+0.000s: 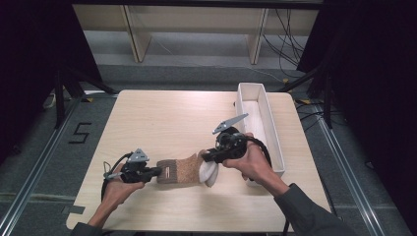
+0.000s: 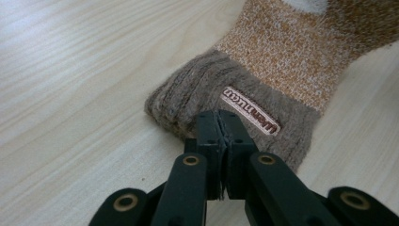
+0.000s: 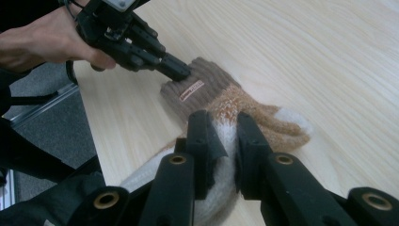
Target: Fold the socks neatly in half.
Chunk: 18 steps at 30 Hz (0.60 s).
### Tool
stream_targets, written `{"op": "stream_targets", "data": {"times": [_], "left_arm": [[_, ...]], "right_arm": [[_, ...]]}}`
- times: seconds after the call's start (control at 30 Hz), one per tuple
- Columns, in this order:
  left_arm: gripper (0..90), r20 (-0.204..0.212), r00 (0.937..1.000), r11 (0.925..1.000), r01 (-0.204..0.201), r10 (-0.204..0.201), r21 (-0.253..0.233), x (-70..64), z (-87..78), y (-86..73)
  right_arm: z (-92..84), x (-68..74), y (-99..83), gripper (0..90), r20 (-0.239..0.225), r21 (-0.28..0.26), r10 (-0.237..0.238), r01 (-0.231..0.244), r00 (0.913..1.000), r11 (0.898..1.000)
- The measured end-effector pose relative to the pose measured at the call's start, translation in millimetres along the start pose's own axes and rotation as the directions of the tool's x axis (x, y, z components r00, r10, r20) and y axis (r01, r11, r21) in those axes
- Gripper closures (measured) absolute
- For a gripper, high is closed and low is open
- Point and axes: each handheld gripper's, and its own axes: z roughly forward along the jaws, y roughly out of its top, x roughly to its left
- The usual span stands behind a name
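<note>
A knitted sock (image 1: 181,169) lies on the wooden table (image 1: 162,118) near its front edge. It has a brown ribbed cuff with a small label, a tan middle and a white toe (image 1: 209,173). My left gripper (image 1: 158,172) is shut on the cuff's edge; in the left gripper view the jaws (image 2: 220,120) pinch the brown cuff (image 2: 202,89) beside the label. My right gripper (image 1: 206,158) is shut on the white toe end, which is lifted and bent up. In the right gripper view white fabric sits between the jaws (image 3: 223,127), with the left gripper (image 3: 181,70) beyond on the cuff (image 3: 207,77).
A long, narrow white box (image 1: 275,142) stands along the table's right side, just behind my right hand. Bare wood stretches across the table's middle and far left. Dark curtains, cables and floor rails surround the table.
</note>
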Motion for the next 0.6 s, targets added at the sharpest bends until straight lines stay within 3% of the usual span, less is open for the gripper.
{"op": "stream_targets", "data": {"times": [0.17,0.2,0.43,0.53,0.6], "left_arm": [[88.8,0.0,0.9999,0.9998,-0.015,0.015,0.012,0.5,0.3,-0.1],[88.8,-0.001,1.0,0.9999,-0.008,0.008,0.007,0.4,1.0,-0.2],[88.8,-0.001,0.9999,0.9999,-0.012,0.012,0.011,1.0,1.6,-0.8],[88.8,0.007,0.9997,0.9996,-0.024,0.024,0.015,2.0,1.0,-0.7],[88.6,0.007,1.0,1.0,0.0,0.0,0.003,1.8,0.7,-1.4]], "right_arm": [[14.8,-2.3,8.8,78.8,-0.019,0.008,0.002,-0.001,0.9998,1.0],[17.0,-1.0,9.7,78.8,-0.021,0.015,0.03,-0.029,0.9993,0.999],[40.9,1.1,23.6,78.7,-0.05,0.01,0.028,-0.027,0.9984,1.0],[57.9,4.1,30.7,78.7,-0.058,0.029,0.017,-0.016,0.9981,0.999],[77.5,7.8,36.8,78.6,-0.045,0.054,0.003,-0.001,0.999,0.999]]}}
